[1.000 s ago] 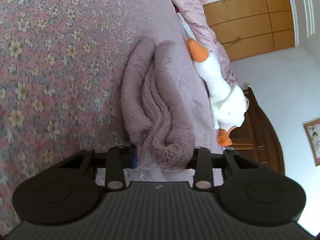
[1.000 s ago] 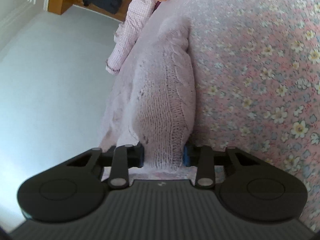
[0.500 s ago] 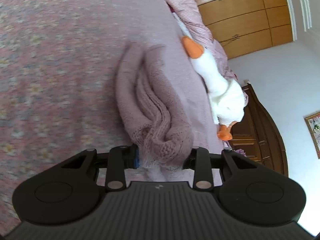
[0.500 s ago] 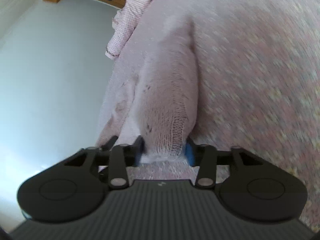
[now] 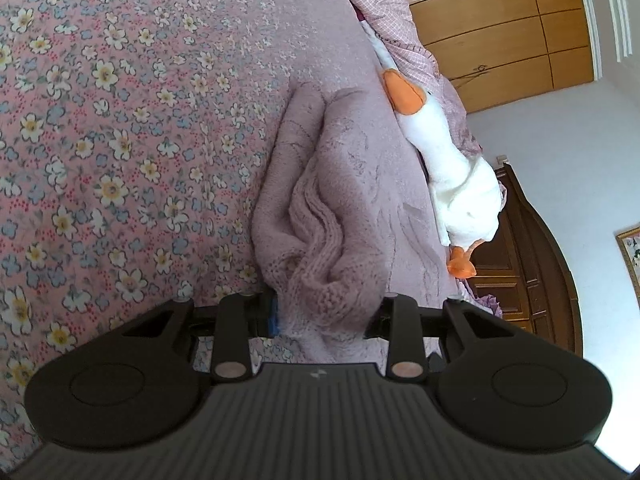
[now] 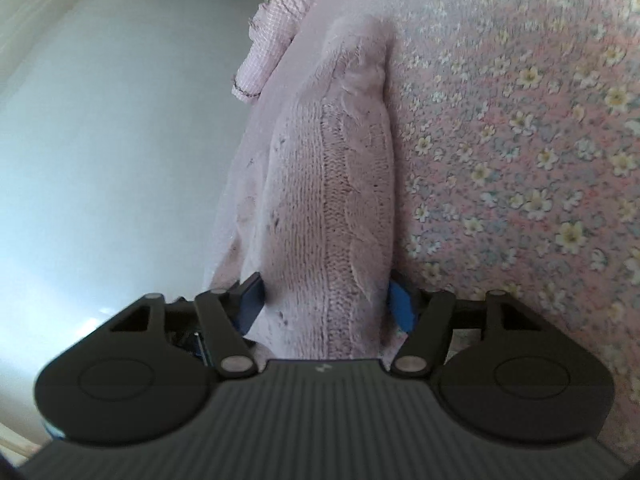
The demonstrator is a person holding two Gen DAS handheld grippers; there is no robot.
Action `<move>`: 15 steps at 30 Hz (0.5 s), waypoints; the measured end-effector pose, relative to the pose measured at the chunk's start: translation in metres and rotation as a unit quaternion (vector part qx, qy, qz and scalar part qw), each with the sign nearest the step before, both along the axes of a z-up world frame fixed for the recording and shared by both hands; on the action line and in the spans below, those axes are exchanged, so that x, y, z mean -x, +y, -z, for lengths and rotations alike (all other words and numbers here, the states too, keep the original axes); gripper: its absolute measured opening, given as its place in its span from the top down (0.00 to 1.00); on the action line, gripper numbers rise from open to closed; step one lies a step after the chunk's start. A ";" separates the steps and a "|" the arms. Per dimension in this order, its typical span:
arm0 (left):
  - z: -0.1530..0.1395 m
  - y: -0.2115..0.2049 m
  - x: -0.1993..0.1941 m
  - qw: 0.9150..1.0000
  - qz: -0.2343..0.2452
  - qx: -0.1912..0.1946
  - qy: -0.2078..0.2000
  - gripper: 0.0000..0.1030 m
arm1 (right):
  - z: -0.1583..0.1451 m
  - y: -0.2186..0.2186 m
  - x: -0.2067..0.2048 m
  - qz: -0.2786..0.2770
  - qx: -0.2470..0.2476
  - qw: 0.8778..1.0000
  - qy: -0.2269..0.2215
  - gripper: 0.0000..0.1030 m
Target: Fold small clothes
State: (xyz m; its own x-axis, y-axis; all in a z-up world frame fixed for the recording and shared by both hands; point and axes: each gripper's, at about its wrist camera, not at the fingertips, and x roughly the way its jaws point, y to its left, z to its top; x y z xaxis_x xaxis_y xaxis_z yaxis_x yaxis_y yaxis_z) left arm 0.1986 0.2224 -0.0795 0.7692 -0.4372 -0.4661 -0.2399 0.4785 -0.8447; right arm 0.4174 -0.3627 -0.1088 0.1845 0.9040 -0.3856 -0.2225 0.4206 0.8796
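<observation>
Left gripper (image 5: 326,316) jaws clamped on a bunched edge of the mauve cable-knit sweater (image 5: 340,200); right gripper (image 6: 326,300) jaws likewise clamped on it (image 6: 332,200); garment stretched over the floral-print bed (image 5: 120,120). Risk: uneven pull skews the fold; bunched knit may slip; white plush goose (image 5: 456,184) beside it could snag.

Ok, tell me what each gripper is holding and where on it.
Both hold the pink knit sweater. The left gripper clamps a bunched knit edge; the right gripper clamps another bunched end.
</observation>
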 end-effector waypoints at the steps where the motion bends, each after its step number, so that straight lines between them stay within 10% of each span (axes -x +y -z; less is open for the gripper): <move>1: 0.000 0.000 -0.001 1.000 0.000 0.001 0.000 0.64 | 0.001 -0.001 -0.001 -0.003 -0.004 1.000 0.006 0.39; 15: -0.001 -0.006 -0.006 1.000 0.003 0.016 -0.008 0.64 | 0.000 -0.044 0.035 0.029 -0.068 0.997 0.008 0.63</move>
